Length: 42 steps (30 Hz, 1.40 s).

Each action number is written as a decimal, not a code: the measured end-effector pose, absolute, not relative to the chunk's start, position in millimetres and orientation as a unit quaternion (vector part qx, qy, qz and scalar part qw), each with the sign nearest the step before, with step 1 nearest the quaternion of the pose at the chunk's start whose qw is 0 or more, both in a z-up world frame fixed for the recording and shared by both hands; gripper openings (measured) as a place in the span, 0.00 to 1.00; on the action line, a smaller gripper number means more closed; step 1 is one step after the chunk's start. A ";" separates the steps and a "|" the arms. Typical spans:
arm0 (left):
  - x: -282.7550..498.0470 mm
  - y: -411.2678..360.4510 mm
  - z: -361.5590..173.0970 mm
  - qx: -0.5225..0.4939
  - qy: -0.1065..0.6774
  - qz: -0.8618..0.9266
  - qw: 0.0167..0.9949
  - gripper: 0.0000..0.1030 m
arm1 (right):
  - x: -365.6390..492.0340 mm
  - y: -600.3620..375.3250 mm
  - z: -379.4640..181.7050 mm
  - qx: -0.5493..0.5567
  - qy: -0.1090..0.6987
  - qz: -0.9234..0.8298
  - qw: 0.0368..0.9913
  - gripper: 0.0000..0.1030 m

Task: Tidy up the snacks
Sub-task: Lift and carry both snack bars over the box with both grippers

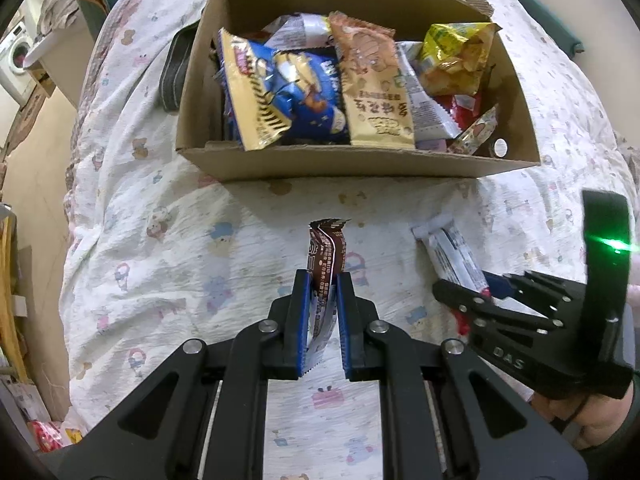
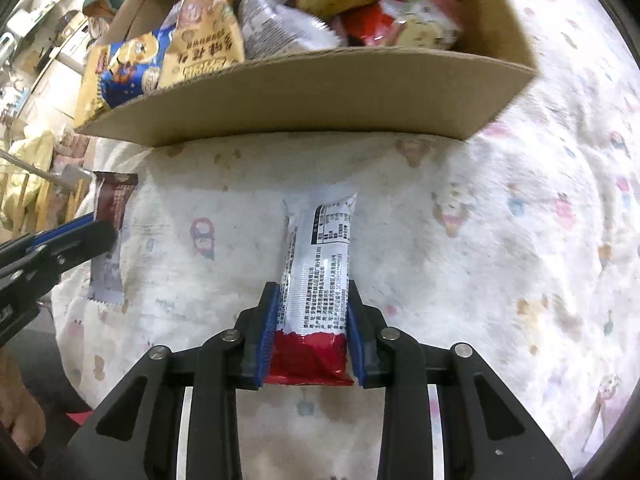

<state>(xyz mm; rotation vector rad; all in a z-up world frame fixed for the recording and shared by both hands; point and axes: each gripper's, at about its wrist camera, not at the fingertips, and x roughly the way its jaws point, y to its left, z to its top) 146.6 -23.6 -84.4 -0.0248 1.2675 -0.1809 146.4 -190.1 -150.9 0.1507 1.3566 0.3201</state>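
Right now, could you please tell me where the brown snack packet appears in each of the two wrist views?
Left wrist view: the brown snack packet stands at centre, clamped between the left gripper fingers.
Right wrist view: the same packet sits at the left edge, with the left gripper's finger in front of its middle.
Shared landmark: the cardboard box of snacks lies just beyond it in both.

"DAS" on right gripper

matt cardboard box, glossy foil packets
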 end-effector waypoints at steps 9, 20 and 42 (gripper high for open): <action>134.9 -31.5 -81.6 -0.012 0.582 -0.083 0.809 0.10 | 126.9 -213.4 -115.4 0.097 0.605 0.161 0.774 0.17; 121.4 -12.6 -74.4 -0.042 0.568 -0.066 0.819 0.10 | 116.7 -236.4 -91.7 0.149 0.568 0.162 0.793 0.08; 120.4 -8.6 -70.6 -0.046 0.556 -0.060 0.827 0.10 | 135.8 -205.0 -148.8 0.034 0.640 0.140 0.755 0.32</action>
